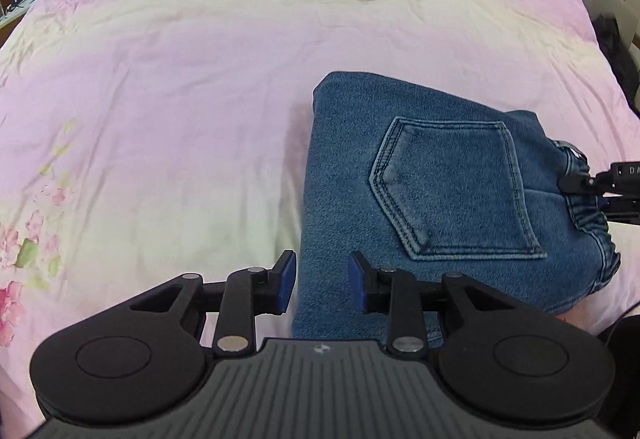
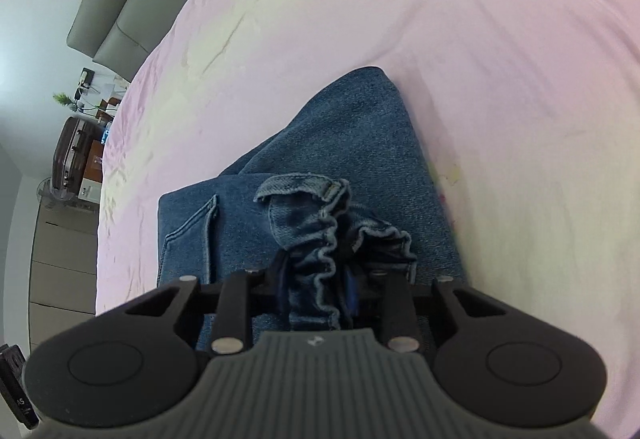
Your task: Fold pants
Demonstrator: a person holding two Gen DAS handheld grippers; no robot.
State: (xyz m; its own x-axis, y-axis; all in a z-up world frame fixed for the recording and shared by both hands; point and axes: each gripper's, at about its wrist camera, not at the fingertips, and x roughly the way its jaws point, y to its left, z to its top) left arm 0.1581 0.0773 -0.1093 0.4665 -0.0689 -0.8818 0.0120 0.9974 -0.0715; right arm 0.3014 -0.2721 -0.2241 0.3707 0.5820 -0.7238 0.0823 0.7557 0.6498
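Folded jeans (image 1: 420,191) lie on the pink bed sheet (image 1: 200,99), back pocket (image 1: 452,191) up, already doubled into a compact packet; folding is judged near its last step. The elastic waistband (image 2: 320,239) is bunched and lifted by the right gripper (image 2: 316,291), probably so the waist end can be carried over or squared up. Its jaws are clamped on that gathered denim. The left gripper (image 1: 322,287) hovers over the packet's near edge, jaws apart with denim visible in the gap, gripping nothing; contact with the cloth cannot be told.
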